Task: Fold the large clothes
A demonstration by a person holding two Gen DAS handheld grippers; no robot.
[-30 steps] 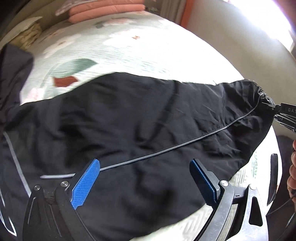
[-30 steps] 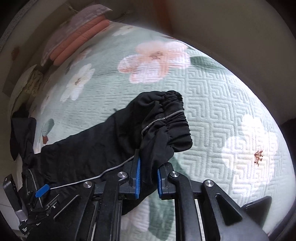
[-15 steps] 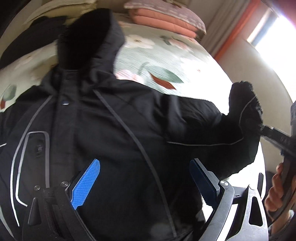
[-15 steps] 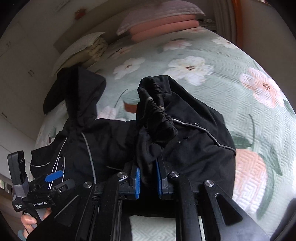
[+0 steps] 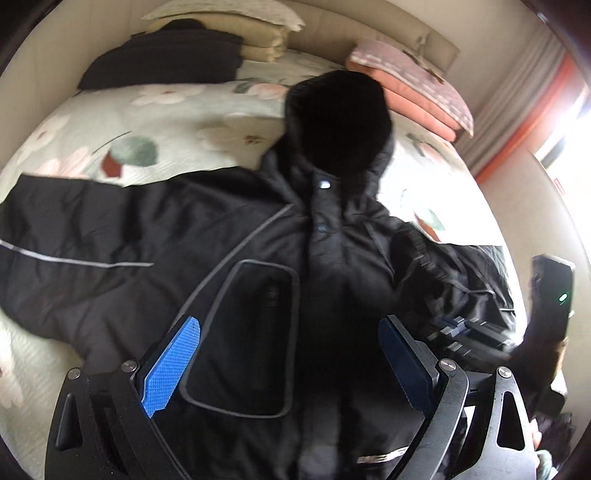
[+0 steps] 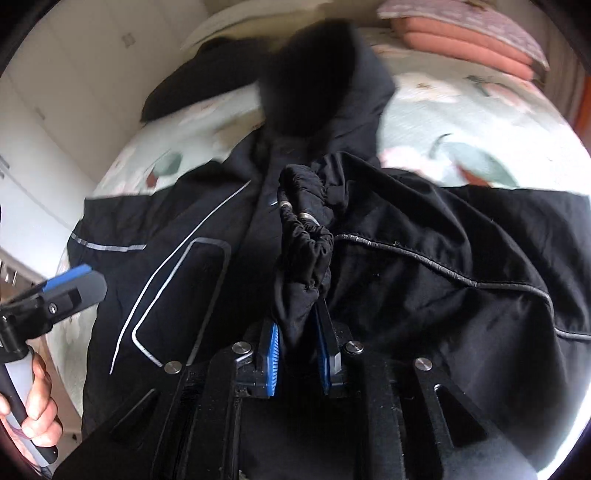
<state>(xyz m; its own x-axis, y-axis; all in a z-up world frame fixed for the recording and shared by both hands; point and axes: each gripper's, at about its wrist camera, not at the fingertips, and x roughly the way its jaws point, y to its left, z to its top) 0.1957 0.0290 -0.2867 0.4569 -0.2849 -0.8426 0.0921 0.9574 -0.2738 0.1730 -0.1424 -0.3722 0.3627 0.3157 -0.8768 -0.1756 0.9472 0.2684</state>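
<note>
A black hooded jacket (image 5: 258, 240) with grey piping lies face up on the floral bedspread (image 5: 147, 122), hood (image 5: 336, 122) toward the pillows. My left gripper (image 5: 288, 325) hovers open over the chest pocket with nothing between its pads; it also shows at the left edge of the right wrist view as the left gripper (image 6: 74, 280). My right gripper (image 6: 299, 332) has the elastic sleeve cuff (image 6: 306, 240) standing between its blue pads over the jacket's front; its jaws are opening. That sleeve (image 6: 461, 266) lies folded across the body. The other sleeve (image 5: 74, 236) stretches out flat to the left.
Pink pillows (image 5: 413, 85) and folded beige bedding (image 5: 258, 33) sit at the head of the bed, with another dark garment (image 5: 166, 59) beside them. An orange curtain (image 5: 524, 114) and a bright window are to the right. A hand (image 6: 37, 398) grips the left tool's handle.
Both grippers have swept sideways from the outstretched sleeve to over the jacket's chest. The right gripper carried the cuff along, laying the sleeve across the body, and its pads stand slightly wider.
</note>
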